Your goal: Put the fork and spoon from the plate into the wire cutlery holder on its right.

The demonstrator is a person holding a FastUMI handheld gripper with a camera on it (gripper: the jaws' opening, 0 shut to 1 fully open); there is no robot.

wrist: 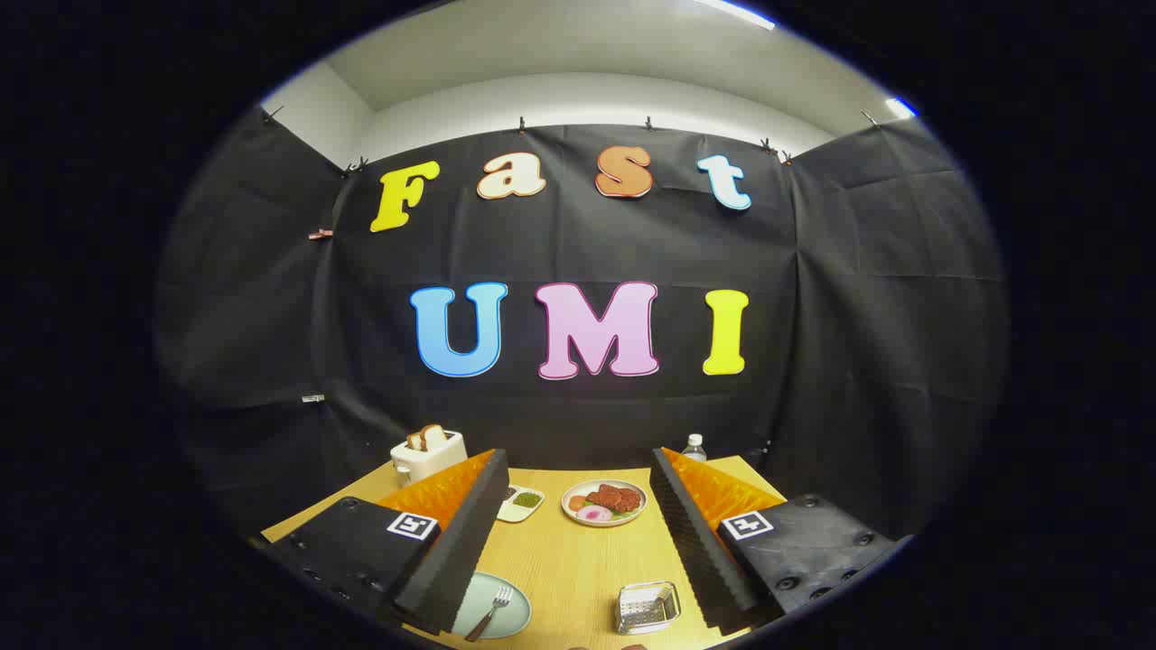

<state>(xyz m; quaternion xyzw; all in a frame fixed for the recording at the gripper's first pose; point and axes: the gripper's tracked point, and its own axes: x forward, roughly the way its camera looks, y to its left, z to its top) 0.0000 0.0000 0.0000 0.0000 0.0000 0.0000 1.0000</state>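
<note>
My gripper is open, its two fingers spread wide above the wooden table, with nothing between them. Below and between the fingers lies a pale green plate, partly hidden by the left finger. A fork with a brown handle rests on the plate, tines pointing away from me. The spoon is hidden from me. To the right of the plate stands the square wire cutlery holder, close to the right finger.
Beyond the fingers sits a white plate of food and a small dish with green contents. A white toaster with bread stands at the back left, a water bottle at the back right.
</note>
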